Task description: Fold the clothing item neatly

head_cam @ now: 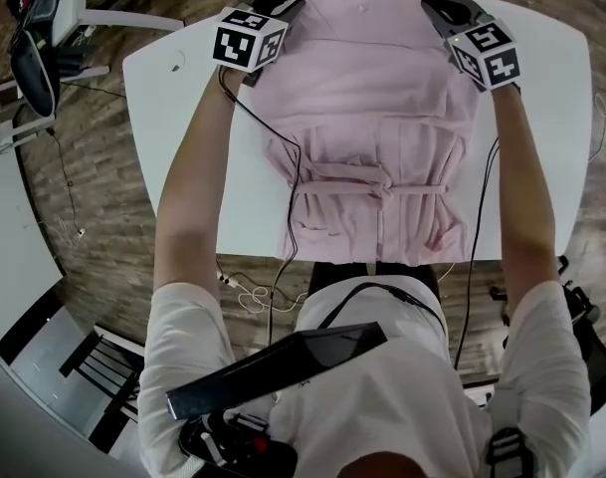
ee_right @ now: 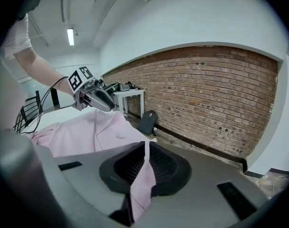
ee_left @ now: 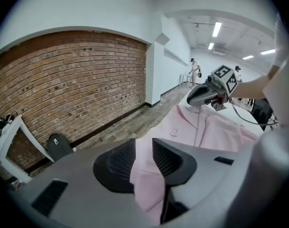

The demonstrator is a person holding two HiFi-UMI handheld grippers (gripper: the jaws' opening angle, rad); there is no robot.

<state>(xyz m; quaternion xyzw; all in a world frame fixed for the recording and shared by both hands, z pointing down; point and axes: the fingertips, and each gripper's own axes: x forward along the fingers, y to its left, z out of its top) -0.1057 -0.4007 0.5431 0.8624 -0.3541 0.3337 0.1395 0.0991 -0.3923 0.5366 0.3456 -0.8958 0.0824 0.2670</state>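
Currently: pink garment [head_cam: 372, 118] lies spread on the white worktop [head_cam: 183, 118], collar end at the far edge and hem end hanging over the near edge. A tied belt [head_cam: 382, 185] of the same cloth crosses its waist.

Left tongs [ee_left: 143, 158]: at the garment's far left corner, by the shoulder. Jaws stand apart with a clear gap. A fold of pink cloth runs between the pads, but they do not pinch it.

Right tongs [ee_right: 145, 163]: at the far right corner. Jaws are drawn together on a thin fold of the same cloth, so the fabric is gripped between the pads.

Both arms reach out over the worktop, one along each side of the garment. Each gripper view shows the other tongs across the collar.

Surroundings: brick wall [ee_left: 63, 80] beyond the worktop; dark bag [ee_right: 147, 121] on the floor at its foot.
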